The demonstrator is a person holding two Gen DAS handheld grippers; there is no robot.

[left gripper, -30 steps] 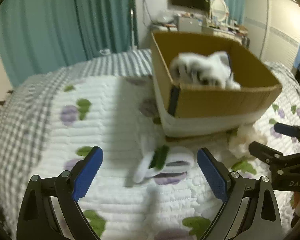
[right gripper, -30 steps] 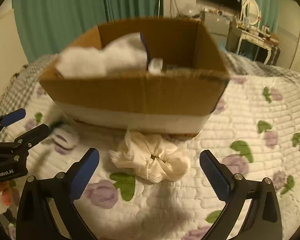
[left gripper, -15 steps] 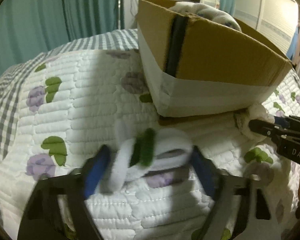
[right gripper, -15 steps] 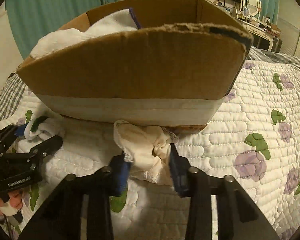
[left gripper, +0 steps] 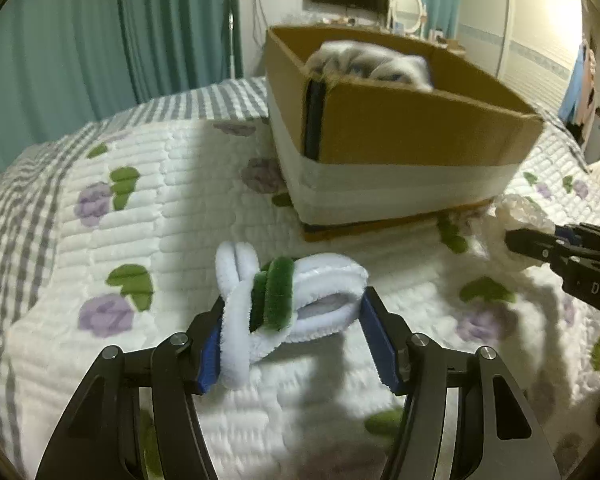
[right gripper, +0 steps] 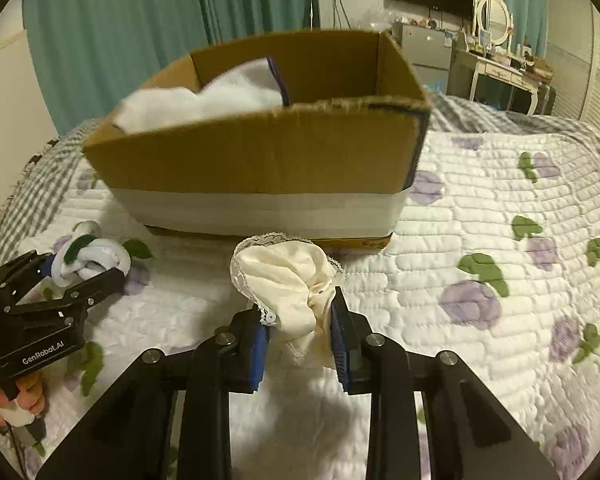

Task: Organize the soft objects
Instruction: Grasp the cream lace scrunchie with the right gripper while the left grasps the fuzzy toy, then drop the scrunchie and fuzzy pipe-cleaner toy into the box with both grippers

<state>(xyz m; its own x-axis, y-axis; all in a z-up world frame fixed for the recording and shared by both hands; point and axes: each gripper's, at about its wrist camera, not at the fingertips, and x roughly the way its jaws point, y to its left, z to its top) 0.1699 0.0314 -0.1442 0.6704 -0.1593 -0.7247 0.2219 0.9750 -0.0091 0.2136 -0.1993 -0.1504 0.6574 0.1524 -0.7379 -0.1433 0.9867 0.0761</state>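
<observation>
My left gripper (left gripper: 292, 328) is shut on a white-and-green knotted sock bundle (left gripper: 284, 300) and holds it just above the quilt; it also shows in the right wrist view (right gripper: 88, 256). My right gripper (right gripper: 300, 332) is shut on a cream lace-edged cloth (right gripper: 288, 280), lifted off the quilt. The cloth shows in the left wrist view (left gripper: 520, 212) with the right gripper (left gripper: 540, 240) at the right edge. A cardboard box (right gripper: 260, 160) stands just beyond both grippers with white soft items (right gripper: 204, 96) inside; it also shows in the left wrist view (left gripper: 400, 132).
The box sits on a white quilt (right gripper: 480, 240) with purple flowers, over a grey checked bedspread (left gripper: 28, 184). Teal curtains (left gripper: 100, 40) hang behind. A dresser with a mirror (right gripper: 496, 44) stands at the far right.
Both grippers went from open to shut, the left on the sock bundle and the right on the cream cloth. Both items have been raised off the quilt.
</observation>
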